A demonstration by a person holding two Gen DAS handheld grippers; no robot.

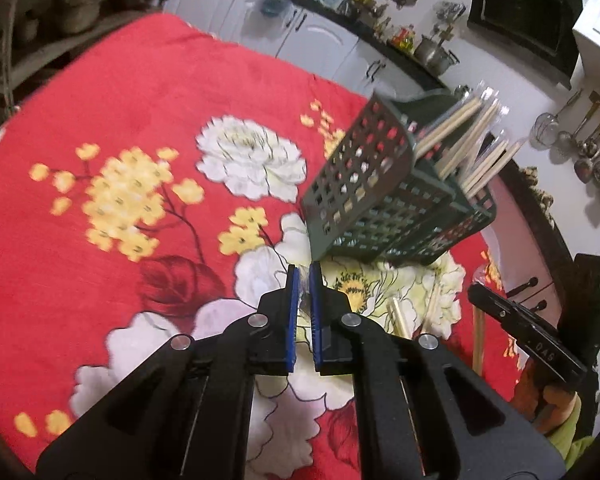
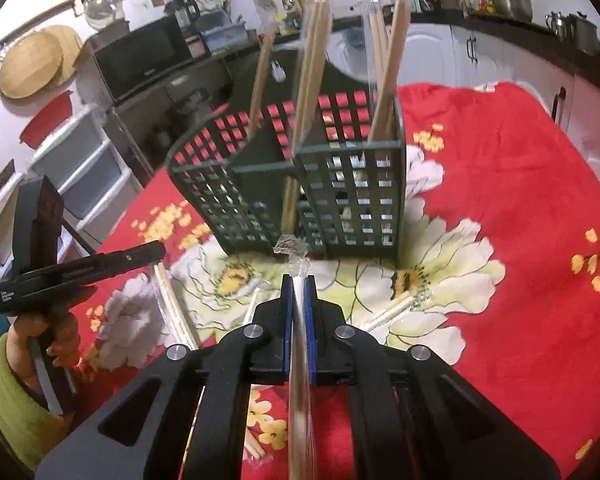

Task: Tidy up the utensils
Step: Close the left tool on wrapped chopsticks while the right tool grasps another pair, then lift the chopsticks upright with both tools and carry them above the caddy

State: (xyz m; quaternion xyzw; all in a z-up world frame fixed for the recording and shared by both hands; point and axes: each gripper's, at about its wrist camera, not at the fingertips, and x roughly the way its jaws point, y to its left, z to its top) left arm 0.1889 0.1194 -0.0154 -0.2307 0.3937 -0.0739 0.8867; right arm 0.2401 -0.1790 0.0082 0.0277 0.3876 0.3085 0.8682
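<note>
Right gripper (image 2: 299, 292) is clamped tight on something thin and clear-wrapped, angled down. Left gripper (image 1: 304, 280) has its blue pads (image 1: 291, 320) nearly touching, maybe pinching a scrap, can't really tell

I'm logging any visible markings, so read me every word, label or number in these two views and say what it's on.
"DAS": white letters, seemingly the end of a longer word, on the side of the right gripper seen from the left wrist view.
Small white label on the left gripper in the right wrist view: too blurred to read.
Badge on the microwave: too small to read.
Nothing readable on the green utensil caddy or the wrapped chopsticks.
</note>
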